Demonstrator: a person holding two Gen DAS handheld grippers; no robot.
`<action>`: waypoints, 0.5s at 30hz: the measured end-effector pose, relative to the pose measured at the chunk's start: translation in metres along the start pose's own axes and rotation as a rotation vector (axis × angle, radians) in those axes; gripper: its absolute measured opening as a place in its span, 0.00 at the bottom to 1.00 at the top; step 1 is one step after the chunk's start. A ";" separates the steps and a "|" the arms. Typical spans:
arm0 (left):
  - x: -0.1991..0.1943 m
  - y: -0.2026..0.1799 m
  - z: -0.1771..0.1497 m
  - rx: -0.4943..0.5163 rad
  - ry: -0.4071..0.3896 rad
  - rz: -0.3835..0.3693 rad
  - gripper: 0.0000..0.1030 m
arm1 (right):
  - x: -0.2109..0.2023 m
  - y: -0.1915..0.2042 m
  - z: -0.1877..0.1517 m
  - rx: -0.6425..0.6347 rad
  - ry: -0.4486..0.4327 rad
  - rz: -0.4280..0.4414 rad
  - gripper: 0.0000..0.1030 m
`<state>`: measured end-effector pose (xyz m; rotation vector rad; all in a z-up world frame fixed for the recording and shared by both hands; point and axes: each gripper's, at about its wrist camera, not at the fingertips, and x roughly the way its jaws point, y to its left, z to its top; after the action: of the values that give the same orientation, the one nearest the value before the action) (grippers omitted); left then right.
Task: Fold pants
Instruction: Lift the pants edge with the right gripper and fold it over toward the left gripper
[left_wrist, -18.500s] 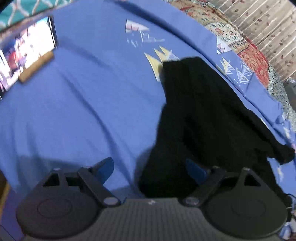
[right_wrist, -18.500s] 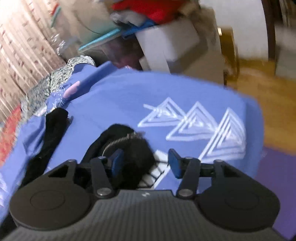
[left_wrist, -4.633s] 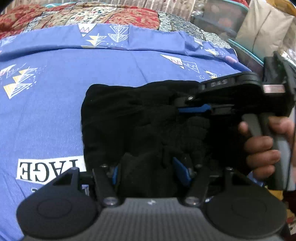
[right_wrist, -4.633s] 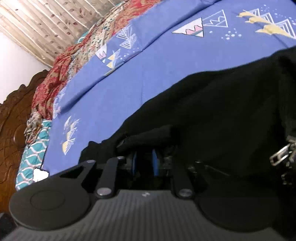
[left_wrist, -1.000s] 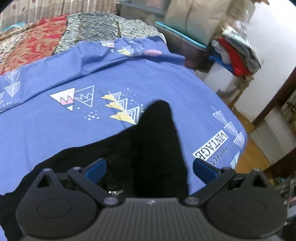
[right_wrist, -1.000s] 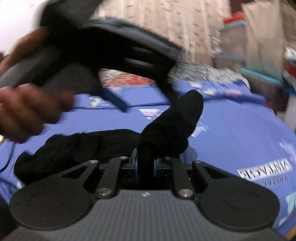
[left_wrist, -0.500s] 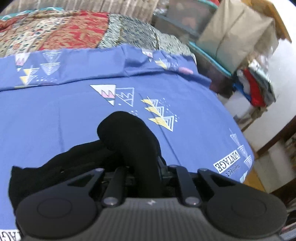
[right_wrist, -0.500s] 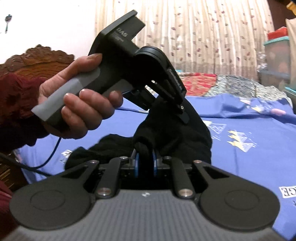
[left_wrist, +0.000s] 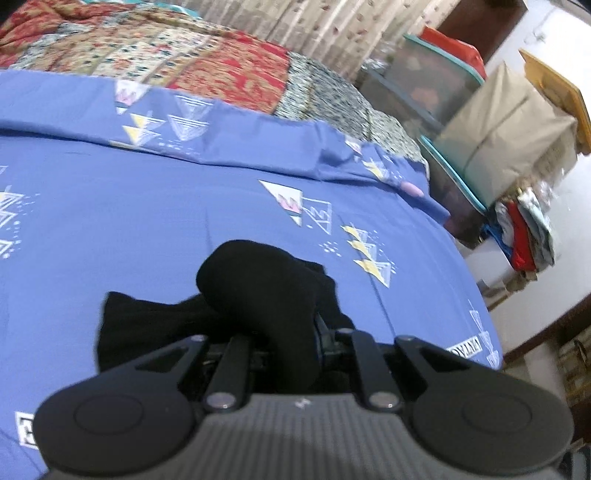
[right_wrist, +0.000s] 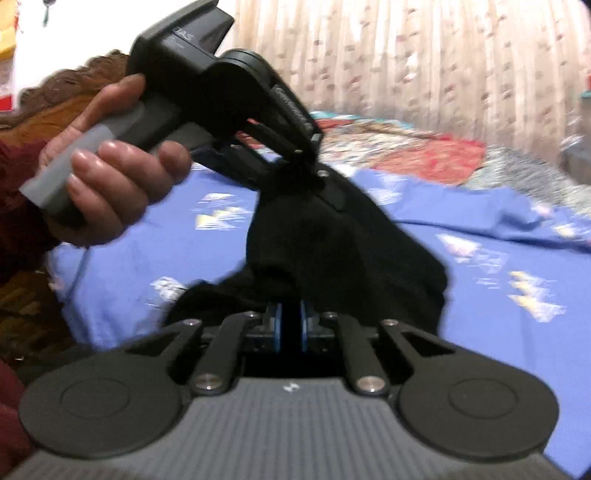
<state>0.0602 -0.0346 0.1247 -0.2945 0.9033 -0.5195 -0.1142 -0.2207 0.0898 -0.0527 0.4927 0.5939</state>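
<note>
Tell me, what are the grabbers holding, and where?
Both hold the black pants: left gripper and right gripper each pinch a raised fold of cloth above the bed.

Both grippers clamped on cloth

The left gripper (left_wrist: 286, 354) and right gripper (right_wrist: 290, 326) each have jaws drawn together on black fabric; the left hand (right_wrist: 110, 173) wraps its grey handle, angled downward.

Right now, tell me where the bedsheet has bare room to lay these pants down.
Bare blue bedsheet lies between the black pants and the patterned quilt, and rightward past the yellow triangle prints. It is crowded near both grippers, where the pants bunch.
</note>
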 end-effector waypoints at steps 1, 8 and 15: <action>-0.004 0.007 0.000 -0.010 -0.008 0.006 0.11 | 0.003 0.003 0.005 0.012 0.003 0.065 0.11; -0.020 0.059 -0.002 -0.072 -0.022 0.091 0.12 | 0.043 0.025 0.028 0.033 0.064 0.270 0.12; 0.014 0.102 -0.020 -0.159 0.083 0.201 0.40 | 0.094 0.037 0.019 0.097 0.240 0.331 0.20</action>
<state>0.0823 0.0428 0.0579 -0.3243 1.0452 -0.2760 -0.0593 -0.1368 0.0664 0.0523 0.7707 0.8921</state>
